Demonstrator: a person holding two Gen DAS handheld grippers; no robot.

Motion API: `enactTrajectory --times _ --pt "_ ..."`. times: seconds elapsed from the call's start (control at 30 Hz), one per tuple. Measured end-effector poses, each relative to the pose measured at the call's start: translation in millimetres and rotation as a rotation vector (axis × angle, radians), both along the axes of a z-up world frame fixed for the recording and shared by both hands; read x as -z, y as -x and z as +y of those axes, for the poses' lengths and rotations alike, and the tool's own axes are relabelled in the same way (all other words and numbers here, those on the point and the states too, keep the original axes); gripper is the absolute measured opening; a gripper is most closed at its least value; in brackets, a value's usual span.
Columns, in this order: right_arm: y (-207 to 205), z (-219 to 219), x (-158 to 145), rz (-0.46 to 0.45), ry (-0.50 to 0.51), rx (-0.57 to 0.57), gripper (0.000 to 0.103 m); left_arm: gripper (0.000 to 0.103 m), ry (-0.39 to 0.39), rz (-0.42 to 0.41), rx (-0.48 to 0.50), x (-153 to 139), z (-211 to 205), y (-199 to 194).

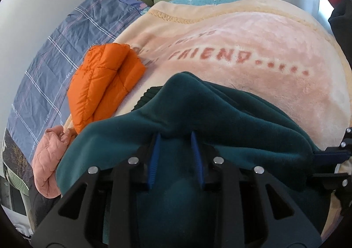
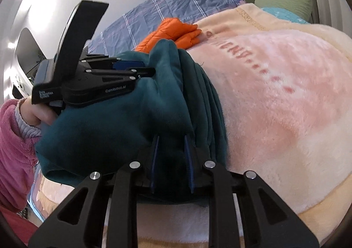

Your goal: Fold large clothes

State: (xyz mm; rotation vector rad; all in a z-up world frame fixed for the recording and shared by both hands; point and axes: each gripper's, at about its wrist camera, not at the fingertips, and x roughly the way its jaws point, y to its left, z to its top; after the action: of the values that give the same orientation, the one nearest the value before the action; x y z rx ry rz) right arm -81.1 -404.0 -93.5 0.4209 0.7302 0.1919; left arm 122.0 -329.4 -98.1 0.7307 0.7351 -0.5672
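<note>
"FRIEND" with a trail of dots reads in red across the pink blanket (image 1: 253, 85) covering the bed, and fainter letters above it are too blurred to make out. The left hand-held gripper (image 1: 176, 135) carries "GenRobot.AI" in white on its black body, seen from the right wrist view; a second label nearer the handle is too small to read. The teal fleece garment (image 2: 105, 129) lies bunched at the near edge of the blanket. Left hand-held gripper is clamped on a fold of it, blue pads pressing the cloth. Right hand-held gripper (image 2: 170, 138) likewise pinches a thick fold, close beside the left one. An orange puffer jacket (image 1: 103, 85) sits just beyond the garment, by the blanket's left edge. To the right, the blanket lies wide and bare.
</note>
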Motion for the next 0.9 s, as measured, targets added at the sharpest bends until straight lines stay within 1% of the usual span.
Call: enactTrajectory --times 0.03,0.07,0.13,0.17,0.23,0.27,0.3,0.33,0.37,0.43,0.47,0.73,0.83,0.9 --pt "-2.0 -0.4 -4.9 -0.005 0.001 0.006 0.022 0.027 0.010 -0.002 -0.001 -1.6 3.0 0.8" --pt "-1.3 -2.0 -14.9 -0.039 -0.009 0.012 0.022 0.027 0.014 -0.001 -0.003 -2.0 4.1 0.3" --pt "-0.4 -4.1 -32.7 -0.119 -0.061 -0.016 0.022 0.027 0.025 0.003 -0.003 -3.7 5.9 -0.2" --pt "-0.9 -4.0 -37.7 -0.131 -0.068 -0.027 0.022 0.027 0.025 0.003 -0.004 -3.8 5.2 -0.5" --pt "-13.3 0.4 -36.1 -0.107 -0.041 -0.029 0.022 0.027 0.026 0.003 -0.004 -3.7 4.8 -0.5" --pt "-27.5 2.5 -20.4 -0.035 -0.019 -0.020 0.022 0.027 0.029 0.005 -0.004 -4.0 5.2 -0.8" --pt "-34.0 2.1 -6.9 -0.003 -0.022 -0.012 0.020 0.027 0.033 0.006 -0.004 -4.1 6.0 -1.0" --pt "-35.4 0.2 2.4 -0.020 -0.029 -0.018 0.020 0.027 0.038 0.007 -0.005 -3.9 6.8 -1.6" --pt "-34.4 -0.9 3.9 -0.030 -0.026 -0.030 0.020 0.027 0.036 0.007 -0.010 -2.8 6.2 -2.7" --pt "-31.3 -7.7 5.2 -0.014 -0.069 -0.027 0.020 0.027 0.036 0.008 -0.001 -2.7 4.5 -1.5" --pt "-30.5 -8.2 6.1 -0.011 -0.075 -0.025 0.020 0.027 0.030 0.002 0.002 -2.4 3.1 -0.5" --pt "-34.5 5.0 3.5 -0.012 0.012 -0.008 0.020 0.027 0.041 -0.005 0.001 -2.5 1.3 2.3" --pt "-34.9 5.2 5.4 -0.008 0.012 -0.009 0.021 0.027 0.047 -0.006 0.002 -6.2 2.7 2.4" --pt "-34.7 4.9 5.6 -0.008 0.018 -0.005 0.021 0.029 0.053 0.013 0.010 -14.0 3.6 -2.5"
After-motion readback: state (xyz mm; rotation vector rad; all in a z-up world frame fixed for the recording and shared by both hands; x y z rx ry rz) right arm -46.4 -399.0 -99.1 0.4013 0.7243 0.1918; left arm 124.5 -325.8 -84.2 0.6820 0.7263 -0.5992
